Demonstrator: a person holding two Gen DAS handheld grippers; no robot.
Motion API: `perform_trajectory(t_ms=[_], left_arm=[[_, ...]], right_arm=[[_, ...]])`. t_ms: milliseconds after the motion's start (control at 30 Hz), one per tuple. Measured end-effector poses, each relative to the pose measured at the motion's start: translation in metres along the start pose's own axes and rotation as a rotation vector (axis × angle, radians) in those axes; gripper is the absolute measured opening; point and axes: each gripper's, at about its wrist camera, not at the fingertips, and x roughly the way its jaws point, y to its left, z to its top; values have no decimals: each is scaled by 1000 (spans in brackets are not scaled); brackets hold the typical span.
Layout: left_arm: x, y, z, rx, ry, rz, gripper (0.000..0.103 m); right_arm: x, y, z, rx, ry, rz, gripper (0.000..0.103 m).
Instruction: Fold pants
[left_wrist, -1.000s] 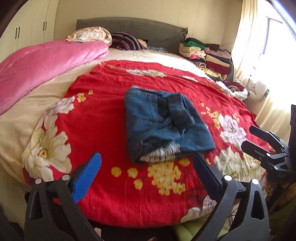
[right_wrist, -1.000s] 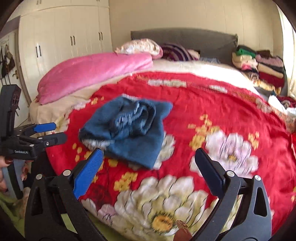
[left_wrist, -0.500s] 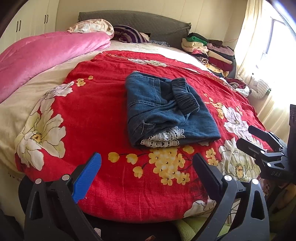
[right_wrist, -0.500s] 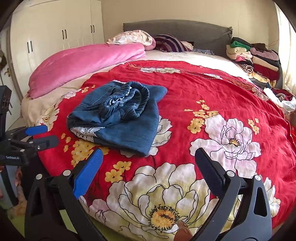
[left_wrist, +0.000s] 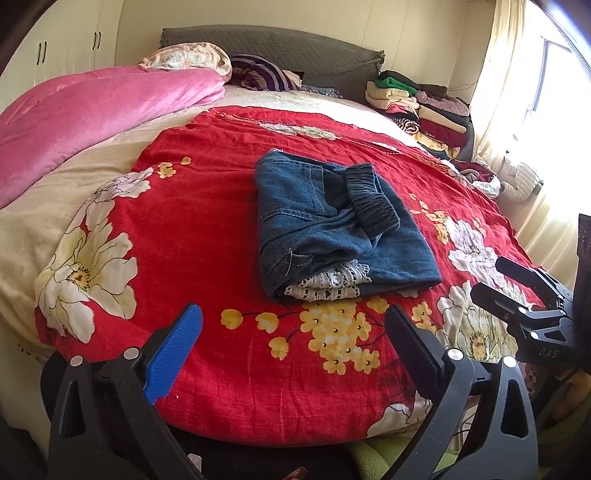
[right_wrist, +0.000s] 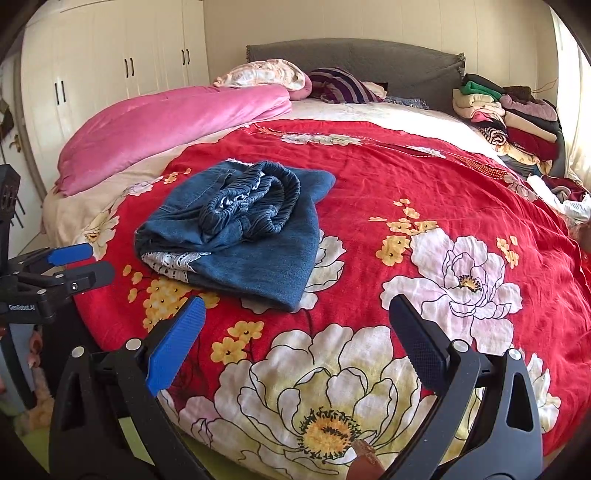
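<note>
Item: folded blue denim pants with a gathered elastic waistband and white lace trim (left_wrist: 340, 229), lying in a compact bundle on the red floral bedspread with white and yellow blossoms (left_wrist: 207, 236), toward its near middle; the lace edge faces you and the waistband sits on top. Your left gripper (left_wrist: 295, 343), one blue-padded finger and one black, stands spread wide and empty, held back from the near edge of the bedspread, well short of the pants. Your right gripper (right_wrist: 295, 332), same build, is likewise spread wide and holds nothing; from its view the pants (right_wrist: 236, 229) lie ahead and to the left, apart from both fingers. Each gripper shows at the edge of the other's view, its jaws parted there too. Surroundings: rolled pink satin quilt (left_wrist: 85, 118) along the left side of the bed; grey padded headboard (right_wrist: 354, 62) at the far end; a striped purple pillow (left_wrist: 258, 75) before it; a stack of folded clothes in mixed colours (right_wrist: 509, 118) at the far right corner; cream wardrobe doors with dark handles (right_wrist: 110, 70) on the left wall.
</note>
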Motion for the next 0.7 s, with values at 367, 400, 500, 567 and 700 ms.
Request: perform_trajectory(t_ms=[367,400,500,567,700], left_arm=[[-2,1,1,-4,-7,9,99],[-3,1,1,-4,-7,11,99],[-3,1,1,-5,-8,15,99],[-3,1,1,-4,-8,20,99],[-4,2,1,-6,-10,23,99]], right_arm=[[0,1,-1,1,2,2,94],[0,0,-1,1,3,4,94],[0,1,-1,1,2,2,94],[0,1,-1,1,2,3,94],[-1,1,-1,0,2,3,94]])
